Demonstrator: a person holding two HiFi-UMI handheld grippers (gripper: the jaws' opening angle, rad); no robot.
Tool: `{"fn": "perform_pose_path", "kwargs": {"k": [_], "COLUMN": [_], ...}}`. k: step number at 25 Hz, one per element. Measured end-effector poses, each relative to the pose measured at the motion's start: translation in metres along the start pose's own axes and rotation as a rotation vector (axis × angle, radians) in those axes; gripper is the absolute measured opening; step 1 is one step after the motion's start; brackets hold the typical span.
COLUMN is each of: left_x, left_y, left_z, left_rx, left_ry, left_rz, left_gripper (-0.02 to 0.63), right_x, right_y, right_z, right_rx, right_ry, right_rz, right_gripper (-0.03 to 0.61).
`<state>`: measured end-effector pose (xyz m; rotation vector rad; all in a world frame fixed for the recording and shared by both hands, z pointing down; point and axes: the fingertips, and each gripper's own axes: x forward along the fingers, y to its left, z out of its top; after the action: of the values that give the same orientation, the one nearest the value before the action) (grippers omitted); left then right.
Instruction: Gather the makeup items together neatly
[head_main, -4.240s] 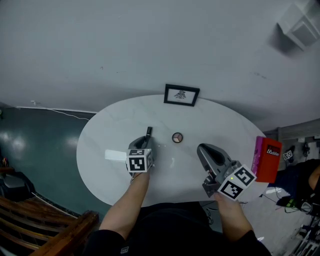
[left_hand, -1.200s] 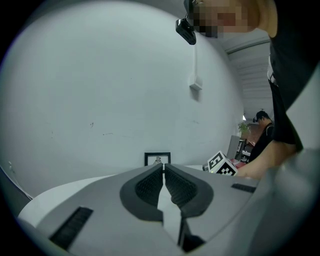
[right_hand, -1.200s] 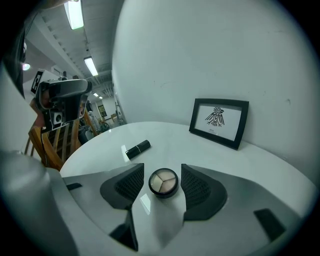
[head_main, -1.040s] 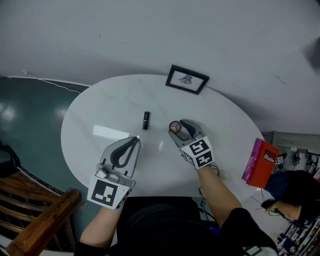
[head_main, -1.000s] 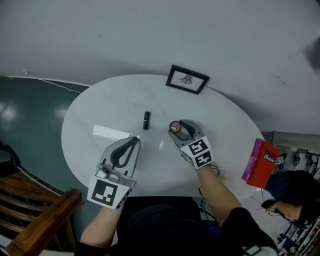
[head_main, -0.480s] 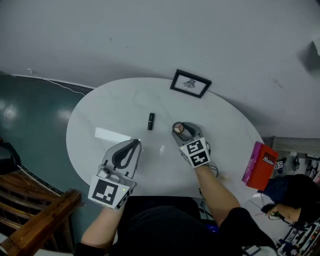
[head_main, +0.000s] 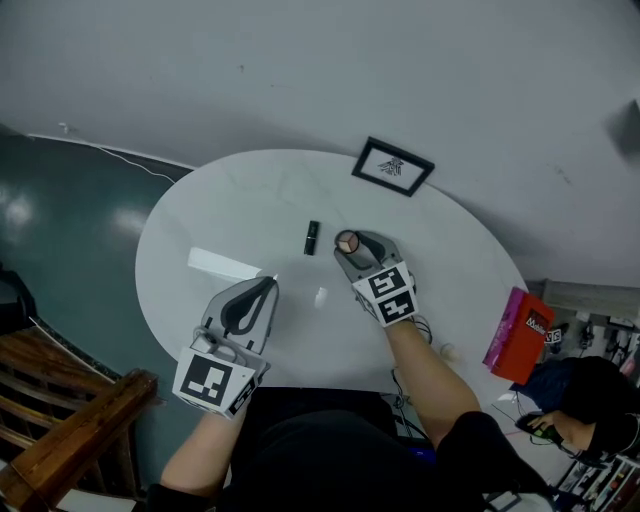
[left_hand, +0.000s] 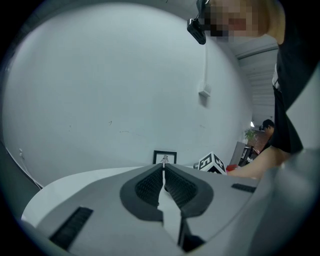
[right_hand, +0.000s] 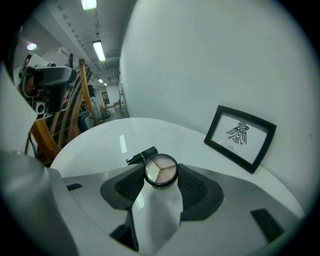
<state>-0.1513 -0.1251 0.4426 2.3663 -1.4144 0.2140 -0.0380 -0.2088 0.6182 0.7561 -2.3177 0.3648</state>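
A round compact (head_main: 346, 241) with pale powders sits between the tips of my right gripper (head_main: 349, 247), which is shut on it near the middle of the white oval table (head_main: 200, 230). In the right gripper view the compact (right_hand: 160, 169) is clamped between the dark pads (right_hand: 196, 189), just off the table. A black lipstick (head_main: 312, 237) lies just left of it, and shows beyond the compact in the right gripper view as the same lipstick (right_hand: 141, 155). My left gripper (head_main: 271, 282) hovers at the near left, shut and empty (left_hand: 164, 165).
A black picture frame (head_main: 393, 167) with a bird print stands at the table's far edge. A red and pink box (head_main: 520, 335) stands off the right end. A wooden chair (head_main: 70, 440) is at the lower left. A green floor lies left of the table.
My right gripper has moved left with the compact, closer to the lipstick. The left gripper has stayed shut in about the same place.
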Motion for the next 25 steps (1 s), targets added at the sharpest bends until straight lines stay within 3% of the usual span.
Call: {"fn": "perform_pose_path", "kwargs": {"k": [12,25], "left_x": [-0.010,-0.001], "left_y": [0.022,0.016], "left_z": [-0.012,-0.009], "left_rx": [-0.039,-0.035], "left_ry": [0.010,0.025], "left_rz": [0.048,0.006], "left_gripper": [0.021,0.021], "right_x": [0.028,0.023], "right_y": [0.006,0.004], "right_z": [-0.012,-0.018], "right_rx": [0.017,0.063], "right_ry": [0.061,0.041], "right_rz": [0.028,0.030], "right_gripper": [0.210,0.213]}}
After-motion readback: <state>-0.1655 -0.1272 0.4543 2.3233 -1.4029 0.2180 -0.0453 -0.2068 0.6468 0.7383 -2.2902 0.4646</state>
